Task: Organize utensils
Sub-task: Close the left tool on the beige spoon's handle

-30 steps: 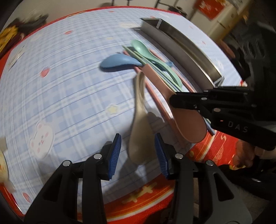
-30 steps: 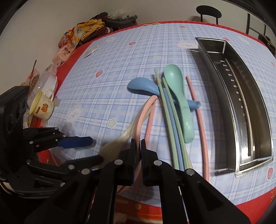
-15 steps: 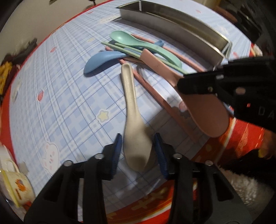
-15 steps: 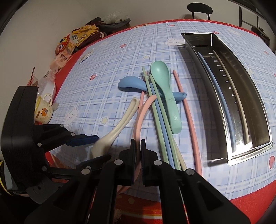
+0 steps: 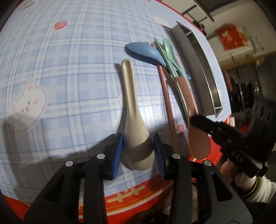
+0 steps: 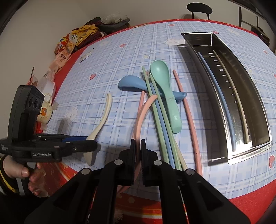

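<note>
My left gripper (image 5: 138, 151) is shut on the bowl of a beige spoon (image 5: 131, 110), whose handle points away over the blue plaid tablecloth; the spoon shows side-on in the right wrist view (image 6: 101, 120). My right gripper (image 6: 137, 151) is shut on a pink spoon (image 6: 141, 118) and holds it by the bowl (image 5: 196, 136). A blue spoon (image 6: 132, 83), a green spoon (image 6: 165, 89), and green, blue and pink chopsticks (image 6: 160, 117) lie in a pile on the table. A steel tray (image 6: 255, 106) at the right holds a blue and a beige chopstick.
A small yellow mug (image 6: 45, 110) and snack packets (image 6: 69, 46) stand at the table's left and far edge. The red table border (image 6: 241, 203) runs along the near edge. A dark chair (image 6: 199, 8) stands beyond the far side.
My left gripper has closed onto the beige spoon's bowl and dragged it left, away from the pile. The right gripper still holds the pink spoon, little moved.
</note>
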Available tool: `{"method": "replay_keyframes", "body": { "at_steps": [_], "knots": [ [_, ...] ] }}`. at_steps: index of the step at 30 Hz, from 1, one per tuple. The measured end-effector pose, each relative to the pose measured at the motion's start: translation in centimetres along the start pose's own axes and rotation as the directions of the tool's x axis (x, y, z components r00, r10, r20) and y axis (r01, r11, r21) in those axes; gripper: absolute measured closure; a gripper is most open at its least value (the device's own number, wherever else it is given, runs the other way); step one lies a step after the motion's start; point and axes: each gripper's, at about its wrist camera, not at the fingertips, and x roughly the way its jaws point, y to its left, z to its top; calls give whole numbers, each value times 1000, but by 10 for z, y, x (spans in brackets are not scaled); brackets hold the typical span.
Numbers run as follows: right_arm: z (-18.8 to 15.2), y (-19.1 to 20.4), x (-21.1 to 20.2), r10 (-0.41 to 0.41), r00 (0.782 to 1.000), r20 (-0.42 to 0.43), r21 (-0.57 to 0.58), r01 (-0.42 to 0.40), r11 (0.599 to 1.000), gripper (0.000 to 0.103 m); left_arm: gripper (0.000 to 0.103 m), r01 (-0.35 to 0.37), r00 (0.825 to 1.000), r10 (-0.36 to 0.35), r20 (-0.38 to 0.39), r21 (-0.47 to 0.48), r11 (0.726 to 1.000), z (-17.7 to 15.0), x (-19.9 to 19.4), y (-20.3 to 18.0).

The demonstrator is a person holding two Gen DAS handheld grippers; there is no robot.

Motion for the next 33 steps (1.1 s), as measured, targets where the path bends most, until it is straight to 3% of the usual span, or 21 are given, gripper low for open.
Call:
{"method": "replay_keyframes", "body": {
  "at_steps": [4, 7, 11, 16, 18, 22, 25, 28, 29, 30, 31, 33],
  "knots": [
    [1, 4, 1, 0, 1000, -6, -13, 0, 1000, 97, 65, -13, 1000, 13, 1, -2, 1000, -6, -6, 7],
    [2, 6, 3, 1, 1000, -10, -21, -1, 1000, 97, 65, -80, 997, 80, -3, 46, 996, -7, -13, 3],
    [3, 8, 4, 2, 1000, -13, -24, -2, 1000, 97, 65, -200, 979, 204, -4, 174, 964, -11, -13, -16],
    [3, 10, 6, 11, 1000, -12, -23, -11, 1000, 97, 65, -368, 922, 386, 27, 367, 854, -14, -8, -40],
    [2, 9, 7, 14, 1000, -11, -18, -14, 1000, 97, 65, -436, 887, 459, 53, 425, 793, -16, -3, -46],
    [2, 5, 6, 16, 1000, -6, -3, -16, 1000, 97, 63, -511, 834, 544, 91, 498, 701, -20, 7, -51],
    [1, 1, 5, 17, 1000, -1, 10, -17, 1000, 97, 51, -566, 792, 594, 140, 533, 629, -21, 14, -58],
    [1, 0, 4, 17, 1000, -2, 13, -17, 1000, 97, 49, -607, 755, 628, 188, 563, 561, -23, 18, -64],
    [1, 1, 5, 17, 1000, -2, 13, -17, 1000, 97, 51, -614, 748, 633, 200, 572, 544, -23, 19, -65],
    [1, 1, 5, 17, 1000, -3, 12, -17, 1000, 97, 67, -615, 743, 636, 207, 586, 528, -23, 21, -68],
    [1, 1, 5, 17, 1000, -3, 12, -17, 1000, 97, 75, -610, 743, 636, 206, 599, 519, -23, 24, -73],
    [1, 1, 5, 17, 1000, -3, 11, -17, 1000, 97, 78, -614, 744, 629, 226, 605, 508, -25, 21, -74]
  ]
}}
